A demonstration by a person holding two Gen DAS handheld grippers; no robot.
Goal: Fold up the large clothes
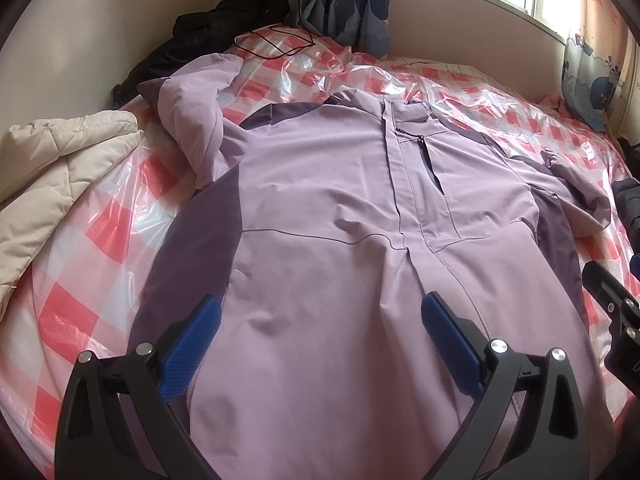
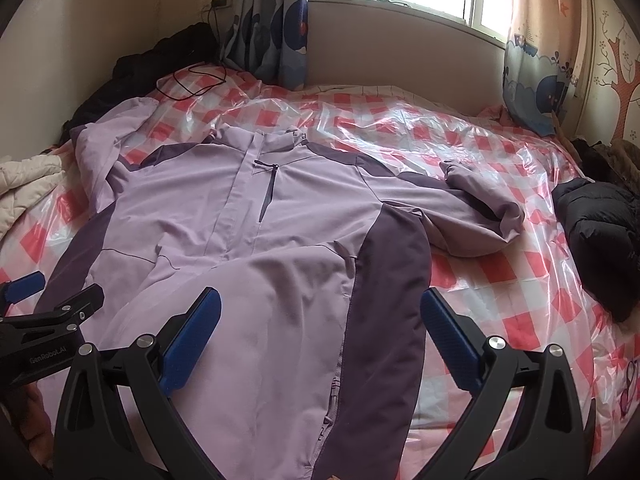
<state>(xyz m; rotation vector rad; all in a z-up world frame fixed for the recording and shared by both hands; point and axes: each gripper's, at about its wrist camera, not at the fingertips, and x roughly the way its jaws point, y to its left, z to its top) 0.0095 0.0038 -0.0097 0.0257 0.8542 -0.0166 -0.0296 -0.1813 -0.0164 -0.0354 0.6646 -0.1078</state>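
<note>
One lilac jacket (image 1: 320, 208) flat mid-bed (image 2: 500, 280), front up. My left gripper (image 1: 320, 320) and right gripper (image 2: 320, 316) both spread, empty, above its hem.

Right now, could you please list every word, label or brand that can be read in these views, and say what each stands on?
"GenRobot.AI": white lettering on the black body of the left tool, seen in the right wrist view.
Purple jacket: no readable label.
Pink marking on the checked bed cover: too blurred to read.
</note>
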